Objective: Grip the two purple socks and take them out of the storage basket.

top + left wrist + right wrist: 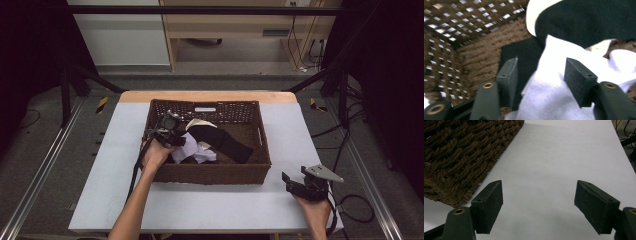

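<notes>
A brown woven basket stands on the white tabletop. Inside lie a white cloth, a black cloth and a cream piece. My left gripper reaches down into the basket's left part. In the left gripper view its jaws stand apart around a fold of the white cloth. The cloth lies against the right pad, while a dark gap remains at the left pad. My right gripper rests open near the table's front right corner, with only bare table between its jaws.
The basket's corner lies just left of the right gripper. The basket's walls close in around the left gripper. Cables trail off the table's right edge. Metal rails run along both sides of the table.
</notes>
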`<act>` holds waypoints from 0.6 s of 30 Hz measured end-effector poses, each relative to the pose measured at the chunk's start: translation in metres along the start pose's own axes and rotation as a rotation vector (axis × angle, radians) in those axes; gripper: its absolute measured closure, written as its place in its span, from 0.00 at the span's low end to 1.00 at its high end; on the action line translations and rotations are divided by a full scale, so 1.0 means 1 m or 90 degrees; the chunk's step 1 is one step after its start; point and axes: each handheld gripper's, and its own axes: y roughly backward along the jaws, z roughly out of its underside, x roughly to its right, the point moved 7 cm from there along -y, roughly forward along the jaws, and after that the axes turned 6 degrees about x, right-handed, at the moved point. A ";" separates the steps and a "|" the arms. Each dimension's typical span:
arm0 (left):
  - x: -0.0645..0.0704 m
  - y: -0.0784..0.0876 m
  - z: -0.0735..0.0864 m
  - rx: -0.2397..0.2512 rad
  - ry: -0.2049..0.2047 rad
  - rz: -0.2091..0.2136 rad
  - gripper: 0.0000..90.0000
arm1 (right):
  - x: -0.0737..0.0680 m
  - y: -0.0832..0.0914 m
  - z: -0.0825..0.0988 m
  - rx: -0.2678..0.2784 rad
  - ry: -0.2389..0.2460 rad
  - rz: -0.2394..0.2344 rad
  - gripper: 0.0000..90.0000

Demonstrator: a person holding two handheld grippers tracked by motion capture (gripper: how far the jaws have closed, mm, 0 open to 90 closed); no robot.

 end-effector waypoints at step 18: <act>0.007 0.010 -0.006 0.053 -0.013 0.053 0.94 | 0.002 0.001 0.002 -0.001 0.000 0.006 0.26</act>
